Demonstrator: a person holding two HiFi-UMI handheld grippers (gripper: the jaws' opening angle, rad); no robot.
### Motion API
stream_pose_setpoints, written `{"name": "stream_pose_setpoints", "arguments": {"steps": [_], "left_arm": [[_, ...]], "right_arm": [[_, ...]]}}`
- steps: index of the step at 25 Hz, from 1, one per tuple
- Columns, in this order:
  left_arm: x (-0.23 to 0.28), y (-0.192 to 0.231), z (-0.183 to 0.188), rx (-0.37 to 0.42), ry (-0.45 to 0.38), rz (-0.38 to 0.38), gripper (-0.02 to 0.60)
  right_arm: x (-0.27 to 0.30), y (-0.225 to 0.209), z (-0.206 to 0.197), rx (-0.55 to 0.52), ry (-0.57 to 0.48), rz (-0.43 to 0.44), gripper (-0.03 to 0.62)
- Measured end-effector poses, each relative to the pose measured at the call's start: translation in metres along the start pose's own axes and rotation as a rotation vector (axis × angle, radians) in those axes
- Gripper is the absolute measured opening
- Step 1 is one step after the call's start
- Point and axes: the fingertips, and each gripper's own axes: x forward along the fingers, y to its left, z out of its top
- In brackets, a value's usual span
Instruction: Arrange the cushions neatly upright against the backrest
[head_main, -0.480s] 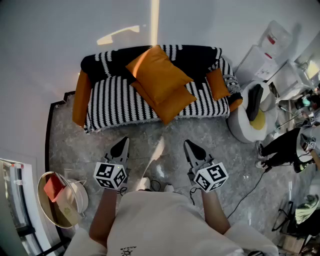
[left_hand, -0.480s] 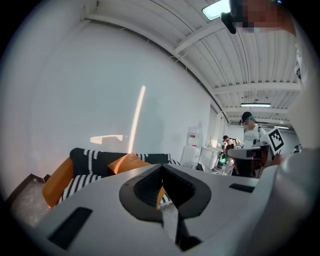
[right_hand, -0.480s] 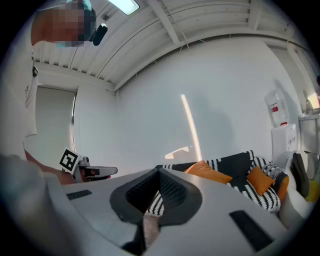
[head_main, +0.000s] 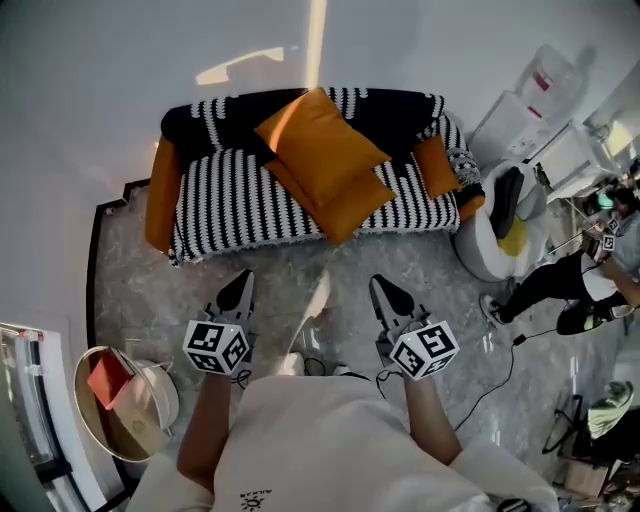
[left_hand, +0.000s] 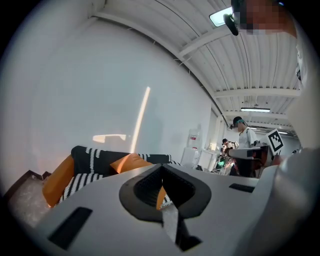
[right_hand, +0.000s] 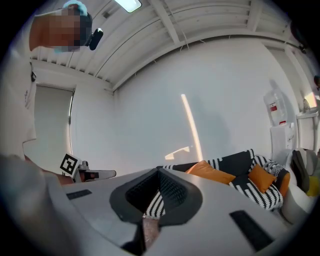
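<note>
Jaws pressed together and empty on our left gripper (head_main: 239, 284) and right gripper (head_main: 386, 288), both barely shifted from a moment ago, so we judge nothing begun: the orange cushions (head_main: 322, 150) lie stacked flat on the sofa (head_main: 225, 200) at twelve o'clock.

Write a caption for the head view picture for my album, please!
Left gripper and right gripper, both shut and empty, face a striped sofa with two orange cushions piled crookedly in its middle.
</note>
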Motion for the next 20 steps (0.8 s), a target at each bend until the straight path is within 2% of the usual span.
{"name": "stream_pose_setpoints", "arguments": {"steps": [5,8,15,20], "left_arm": [[-0.011,0.025,-0.003,-0.022,0.008,-0.024,0.018],[-0.019,0.041,-0.002,-0.058,0.004,-0.024,0.018],[-0.028,0.078,-0.004,-0.050,0.007,0.038,0.018],[-0.024,0.102,-0.007,-0.058,0.029,0.075,0.018]], "right_arm": [[0.013,0.016,-0.002,0.045,-0.017,-0.012,0.023],[0.025,0.022,-0.006,0.062,0.006,-0.009,0.023],[0.066,0.037,-0.006,0.008,0.059,0.049,0.023],[0.107,0.036,-0.006,0.017,0.069,0.103,0.023]]}}
